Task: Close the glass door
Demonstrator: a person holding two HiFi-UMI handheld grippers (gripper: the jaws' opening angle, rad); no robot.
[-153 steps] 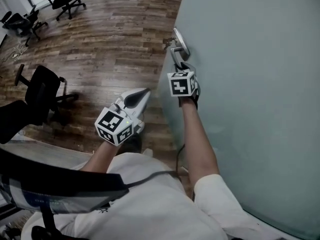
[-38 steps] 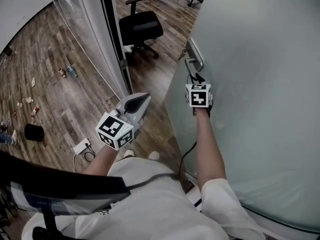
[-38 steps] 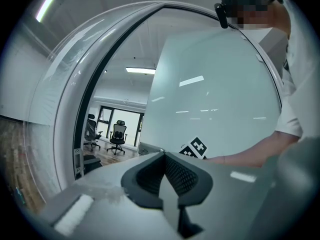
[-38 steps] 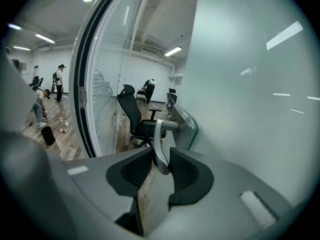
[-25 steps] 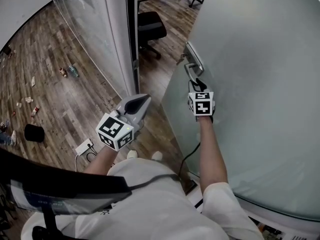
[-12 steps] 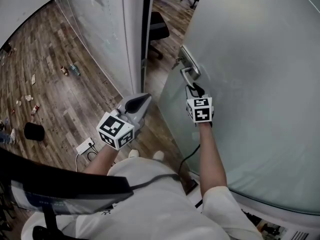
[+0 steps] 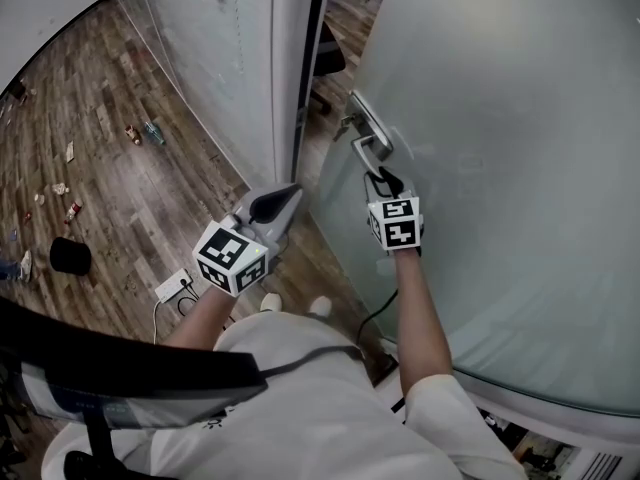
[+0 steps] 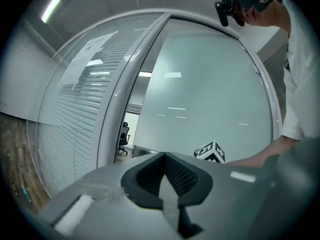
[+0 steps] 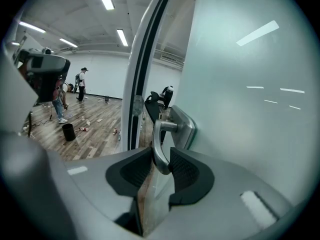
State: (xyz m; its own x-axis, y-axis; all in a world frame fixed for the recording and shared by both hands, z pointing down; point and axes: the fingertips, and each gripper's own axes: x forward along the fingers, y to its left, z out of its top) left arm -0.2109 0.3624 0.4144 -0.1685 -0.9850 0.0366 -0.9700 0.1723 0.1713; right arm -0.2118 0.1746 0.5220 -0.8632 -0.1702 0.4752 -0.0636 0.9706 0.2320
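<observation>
The frosted glass door (image 7: 500, 158) stands slightly ajar, its edge close to the white door frame (image 7: 300, 78). A metal lever handle (image 7: 366, 148) sits on the door's edge. My right gripper (image 7: 378, 176) is shut on the handle's lever (image 9: 156, 139), which runs down between its dark pads (image 9: 187, 171). My left gripper (image 7: 285, 196) hangs in the air left of the door, shut with nothing in it. In the left gripper view its jaws (image 8: 164, 154) point at the door frame (image 8: 117, 119), and the right gripper's marker cube (image 8: 212, 151) shows beyond.
A glass wall with blinds (image 7: 210, 78) runs left of the frame. A black office chair (image 7: 328, 48) shows through the narrow gap. On the wood floor lie a black bin (image 7: 68, 256), a power strip (image 7: 172, 286) and scattered litter. People (image 9: 81, 84) stand far off.
The door has swung toward the frame and the gap has narrowed, hiding most of the chair. Both grippers moved along with it; the right one stays on the handle.
</observation>
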